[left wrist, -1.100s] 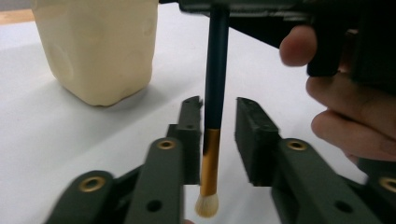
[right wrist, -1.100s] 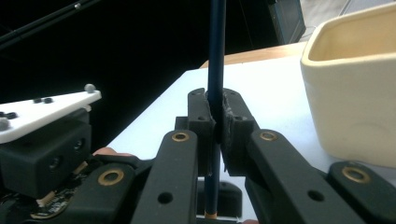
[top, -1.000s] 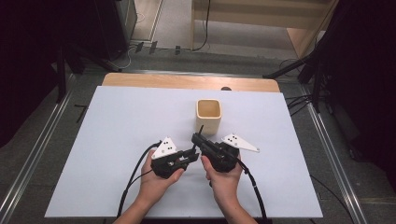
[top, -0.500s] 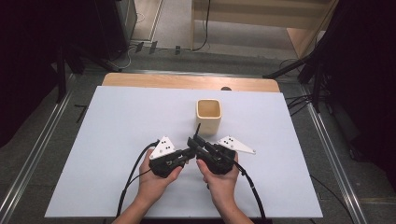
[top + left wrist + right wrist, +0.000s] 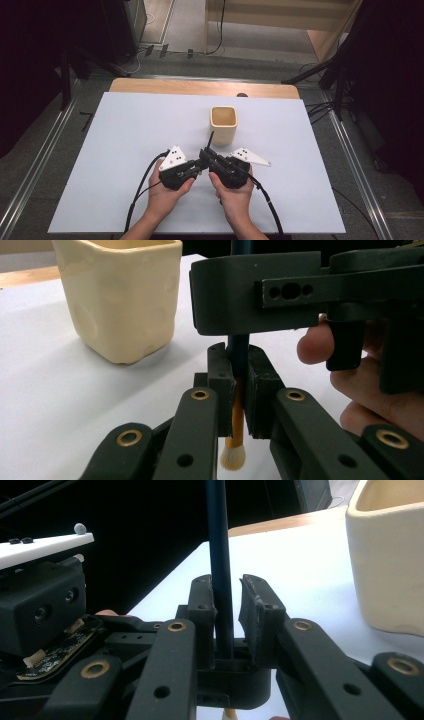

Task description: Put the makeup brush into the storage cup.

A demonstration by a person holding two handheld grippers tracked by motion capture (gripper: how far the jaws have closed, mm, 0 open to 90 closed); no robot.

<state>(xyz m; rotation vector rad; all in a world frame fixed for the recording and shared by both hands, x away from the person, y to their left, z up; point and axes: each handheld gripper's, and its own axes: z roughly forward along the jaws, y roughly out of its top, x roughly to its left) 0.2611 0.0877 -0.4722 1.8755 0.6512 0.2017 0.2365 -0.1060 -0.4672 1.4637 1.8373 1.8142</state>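
Inspection, handover stage.

Left tool [image 5: 239,371]: clenched on brush [image 5: 238,347], pads pressing at junction of orange ferrule and dark blue handle. Grip appears firm.

Right tool [image 5: 227,597]: set higher on same handle, directly above left tool. Jaws just been closing, handle between them. Handle against one pad, narrow gap to the other; judged not yet pressing.

Brush: held off tabletop [image 5: 125,130], between both tools, near front-centre. Long axis close to upright, bristles [image 5: 233,457] at bottom end, handle tip up and leaning away from person, twd cup [image 5: 223,131].

Cup: cream, square, upright, mouth open. Stands just beyond both tools, apart from them, no contact w/ brush. Slightly to right of handle tip in high view.

Key relation: cup lies fwd of the tools, along the direction the handle tip leans. Right tool slightly nearer cup than left.

Judgement: bristle end down, so drop-in as held puts bristles first; handle-first needs a flip. Whichever tool carries, needs full clench before the other lets go; risk otherwise of brush slipping or tilting.
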